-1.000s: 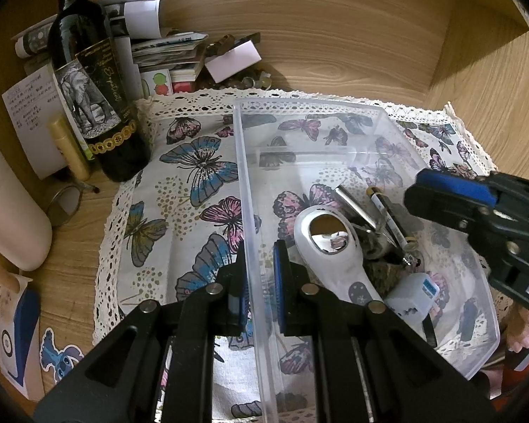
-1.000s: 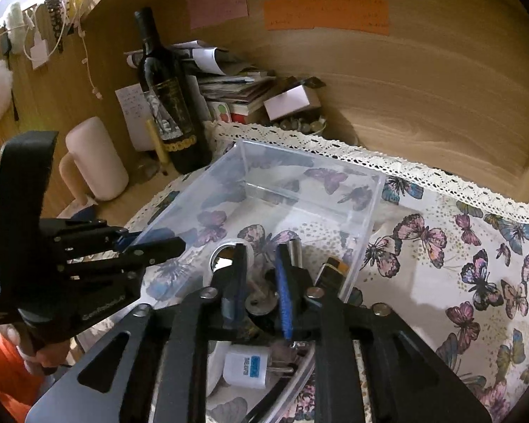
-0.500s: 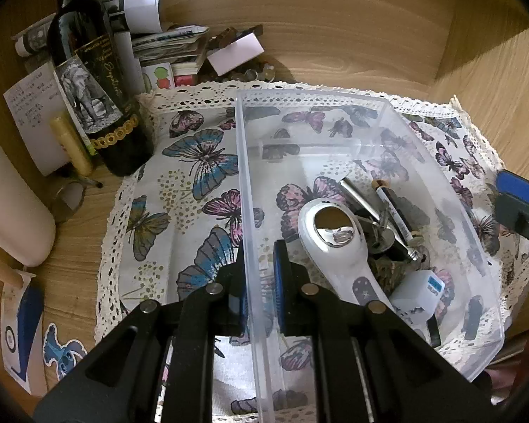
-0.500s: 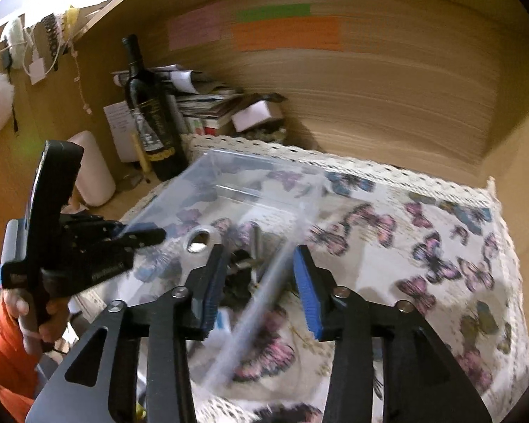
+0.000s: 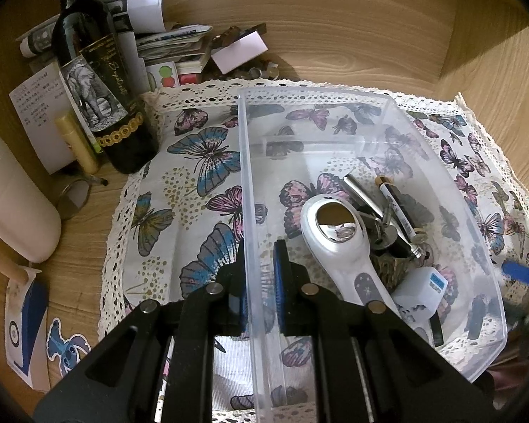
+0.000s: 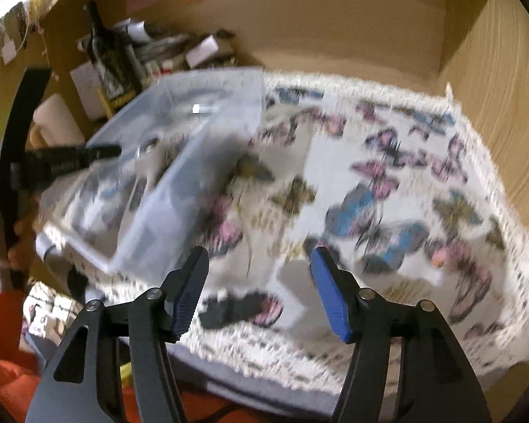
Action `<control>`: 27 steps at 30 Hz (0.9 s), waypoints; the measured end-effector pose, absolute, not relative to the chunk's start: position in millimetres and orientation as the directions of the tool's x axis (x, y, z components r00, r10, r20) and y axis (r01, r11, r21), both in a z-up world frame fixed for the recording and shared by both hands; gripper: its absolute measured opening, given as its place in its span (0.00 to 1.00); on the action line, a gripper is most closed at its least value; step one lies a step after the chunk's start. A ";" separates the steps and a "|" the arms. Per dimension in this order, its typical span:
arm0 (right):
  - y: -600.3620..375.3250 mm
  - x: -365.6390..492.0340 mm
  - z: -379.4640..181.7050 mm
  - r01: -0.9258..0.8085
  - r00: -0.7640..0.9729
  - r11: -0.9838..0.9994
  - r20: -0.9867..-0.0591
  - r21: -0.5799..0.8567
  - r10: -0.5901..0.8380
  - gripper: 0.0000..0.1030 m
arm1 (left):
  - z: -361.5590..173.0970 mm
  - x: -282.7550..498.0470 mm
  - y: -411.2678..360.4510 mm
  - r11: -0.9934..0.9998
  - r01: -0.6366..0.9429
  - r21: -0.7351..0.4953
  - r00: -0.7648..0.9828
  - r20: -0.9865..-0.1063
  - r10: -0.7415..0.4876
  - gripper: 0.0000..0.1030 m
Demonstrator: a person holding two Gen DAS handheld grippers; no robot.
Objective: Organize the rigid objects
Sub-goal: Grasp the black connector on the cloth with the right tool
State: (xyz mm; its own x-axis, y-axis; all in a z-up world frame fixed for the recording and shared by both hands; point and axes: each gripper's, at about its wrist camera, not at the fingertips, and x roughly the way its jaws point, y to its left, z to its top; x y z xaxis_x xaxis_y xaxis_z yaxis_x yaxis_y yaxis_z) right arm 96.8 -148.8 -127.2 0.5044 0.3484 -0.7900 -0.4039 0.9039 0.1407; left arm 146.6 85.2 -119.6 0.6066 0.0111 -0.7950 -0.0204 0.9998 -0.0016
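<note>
Pinching the clear bin [image 5: 335,112] wall, our left gripper [image 5: 259,282] could tip it; our right gripper [image 6: 259,283] is opening, empty, above the cloth [image 6: 388,162].

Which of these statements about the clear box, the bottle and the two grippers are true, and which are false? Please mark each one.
1. The left gripper is clamped on the clear box's wall. True.
2. The right gripper holds a key. False: nothing is between its opening jaws.
3. The wine bottle lies inside the box. False: it stands outside, beside the butterfly cloth.
4. A white charger is in the box. True.
</note>
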 end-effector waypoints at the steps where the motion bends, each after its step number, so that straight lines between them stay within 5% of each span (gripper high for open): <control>1: -147.8 94.8 -132.1 -0.410 0.486 0.899 -0.798 0.153 0.357 0.56 | -119.7 146.5 85.1 1.000 -0.021 0.000 0.607 -0.795 0.013 0.10; 7: -137.6 85.3 -155.8 -0.446 0.434 0.883 -0.828 0.145 0.355 0.56 | -120.0 145.4 84.7 1.000 -0.023 0.002 0.606 -0.795 0.016 0.10; 10: -131.7 80.8 -155.1 -0.477 0.453 0.874 -0.827 0.092 0.334 0.41 | -120.5 144.9 84.5 1.000 -0.022 0.003 0.606 -0.795 0.016 0.10; 27: -137.3 110.8 -94.0 -0.424 0.603 0.898 -0.701 0.122 0.380 0.41 | -121.1 143.6 84.2 1.000 -0.016 0.002 0.606 -0.796 0.012 0.10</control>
State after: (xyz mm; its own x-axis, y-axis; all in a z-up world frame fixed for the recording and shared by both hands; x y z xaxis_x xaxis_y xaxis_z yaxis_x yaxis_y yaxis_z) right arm 110.8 -137.3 -94.0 0.6030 0.3799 -0.7014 -0.4236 0.8976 0.1220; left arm 143.6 84.2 -121.1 0.6057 0.0116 -0.7956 -0.0158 0.9999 0.0025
